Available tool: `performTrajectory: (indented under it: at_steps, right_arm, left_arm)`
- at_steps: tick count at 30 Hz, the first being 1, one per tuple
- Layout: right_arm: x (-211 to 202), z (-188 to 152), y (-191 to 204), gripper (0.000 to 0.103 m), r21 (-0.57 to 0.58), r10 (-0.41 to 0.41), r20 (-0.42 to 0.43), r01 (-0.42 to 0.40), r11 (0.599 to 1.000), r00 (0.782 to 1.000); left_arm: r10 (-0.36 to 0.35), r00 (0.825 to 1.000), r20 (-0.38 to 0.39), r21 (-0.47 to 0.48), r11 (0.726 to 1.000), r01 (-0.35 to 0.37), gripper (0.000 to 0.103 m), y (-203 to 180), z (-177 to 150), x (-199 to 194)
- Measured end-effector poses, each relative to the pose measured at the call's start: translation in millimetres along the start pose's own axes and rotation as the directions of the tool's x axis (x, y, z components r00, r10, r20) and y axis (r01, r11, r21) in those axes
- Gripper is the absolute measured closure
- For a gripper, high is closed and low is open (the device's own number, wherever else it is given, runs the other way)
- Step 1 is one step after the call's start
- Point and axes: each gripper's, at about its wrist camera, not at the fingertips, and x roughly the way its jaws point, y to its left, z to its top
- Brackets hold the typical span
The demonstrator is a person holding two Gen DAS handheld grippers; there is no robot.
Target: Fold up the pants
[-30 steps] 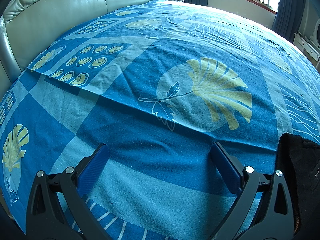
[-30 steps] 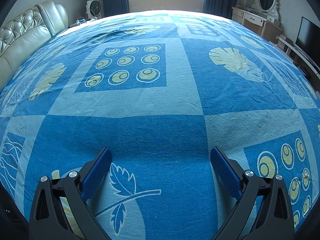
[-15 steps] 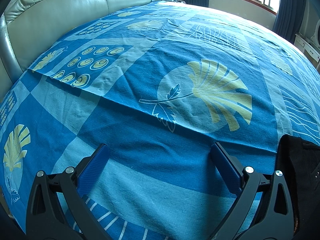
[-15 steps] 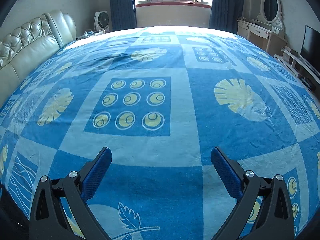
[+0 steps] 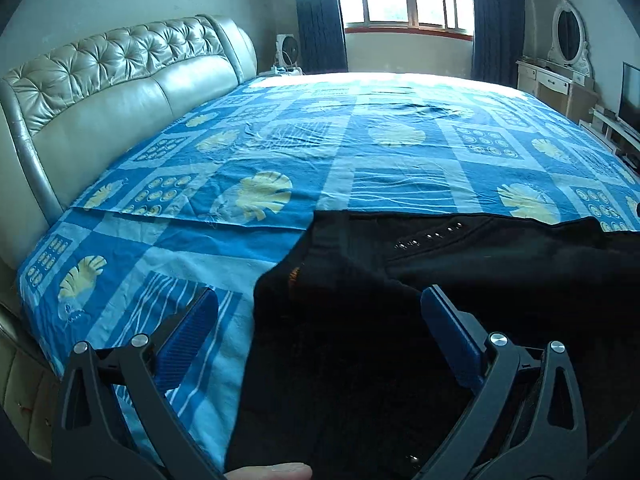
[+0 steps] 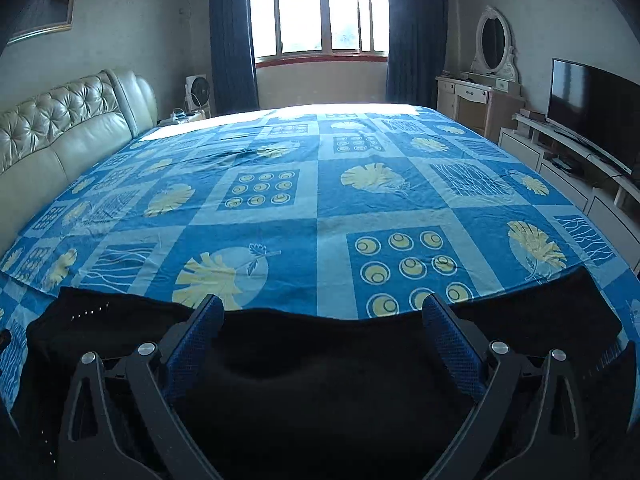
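Black pants [image 5: 460, 264] lie flat along the near edge of the bed, waist end to the left with a row of small studs [image 5: 428, 236]. My left gripper [image 5: 320, 308] is open above the waist end, its left finger over the sheet, its right over the pants. In the right wrist view the pants [image 6: 320, 352] stretch across the bottom. My right gripper [image 6: 320, 316] is open above their far edge. Neither gripper holds anything.
A blue patterned bedsheet [image 6: 320, 220] covers a wide bed. A padded leather headboard [image 5: 100, 92] runs along the left. A dresser with mirror [image 6: 480, 92] and a TV [image 6: 592, 96] stand at the right. A window [image 6: 320, 8] is at the back.
Both grippers have pulled back and tilted up. The pants, barely at the edge before, now fill the lower part of both views. Both stay open.
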Motion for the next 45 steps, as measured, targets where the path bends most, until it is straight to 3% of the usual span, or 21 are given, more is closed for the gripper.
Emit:
performTrajectory:
  at_steps: [2,9,18,29,45]
  right_arm:
    - [-18,-21,-4,0.004,-0.002,0.009,-0.021,-0.009,1.000,1.000]
    - [-62,-50,-10,0.004,0.028,0.028,-0.029,-0.027,0.999,0.999]
    - [-72,-71,-18,0.004,0.086,0.043,-0.100,-0.034,0.996,0.994]
    - [-72,-90,-10,0.004,0.068,0.065,-0.159,-0.055,0.996,0.985]
    - [-71,-95,-4,0.004,0.058,0.073,-0.174,-0.064,0.996,0.982]
  left_arm:
    - [-0.026,0.999,-0.047,-0.005,1.000,0.025,0.002,-17,-12,-7]
    - [-0.095,0.994,-0.054,-0.005,0.995,0.095,0.002,-41,-29,-37]
    - [-0.166,0.962,-0.217,-0.058,0.986,0.157,0.002,-44,-68,-36]
    - [-0.160,0.966,-0.205,-0.025,0.987,0.158,0.002,-58,-72,-50]
    - [-0.149,0.968,-0.202,-0.025,0.989,0.147,0.002,-58,-73,-52]
